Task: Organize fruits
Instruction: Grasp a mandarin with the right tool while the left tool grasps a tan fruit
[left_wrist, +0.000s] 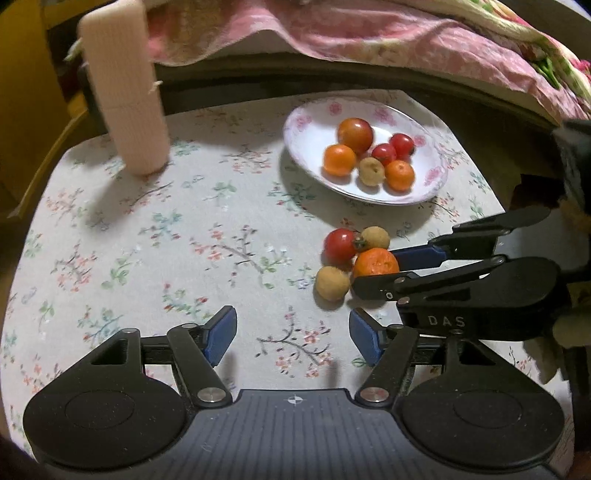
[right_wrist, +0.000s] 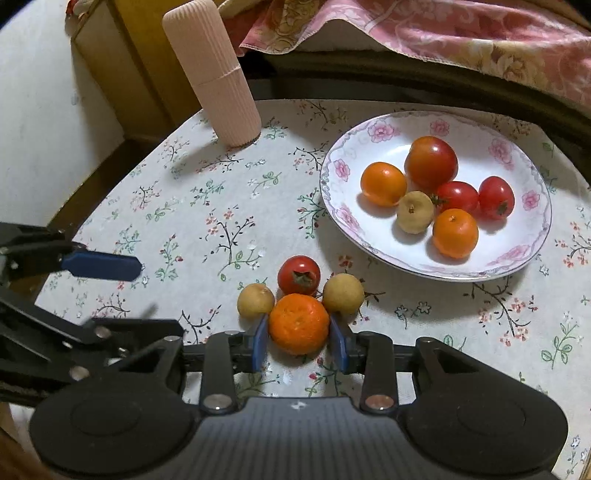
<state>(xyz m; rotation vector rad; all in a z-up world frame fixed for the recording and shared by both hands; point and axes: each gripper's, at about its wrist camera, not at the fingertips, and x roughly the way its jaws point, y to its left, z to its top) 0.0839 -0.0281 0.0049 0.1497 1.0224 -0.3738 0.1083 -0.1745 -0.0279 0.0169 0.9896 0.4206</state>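
Between the blue pads of the right gripper (right_wrist: 298, 341) sits a wrinkled mandarin (right_wrist: 298, 323), resting on the floral tablecloth (right_wrist: 207, 206); the pads flank it on both sides and look to be touching its skin, so the jaws are closed around the fruit, though whether they squeeze it firmly cannot be told. Just past the fingertips, three more fruits crowd against the mandarin: a cherry tomato (right_wrist: 299, 275) straight ahead with its dry stem facing up, a tan longan (right_wrist: 255, 301) to the left of the left pad, and a second longan (right_wrist: 343, 294) to the right of the right pad. Farther ahead and to the right of this gripper stands a white plate with pink flowers (right_wrist: 345, 171) holding a large tomato (right_wrist: 431, 162), two small oranges, two cherry tomatoes and one longan. Ahead and to the left rises a ribbed pink cylinder (right_wrist: 218, 74), upright on the cloth.

The left gripper (left_wrist: 291, 334) hovers over bare tablecloth with its jaws wide apart and nothing between them. From its view the fruit cluster lies ahead and to the right, the right gripper reaching in from the right edge, with the plate (left_wrist: 314, 122) beyond that.
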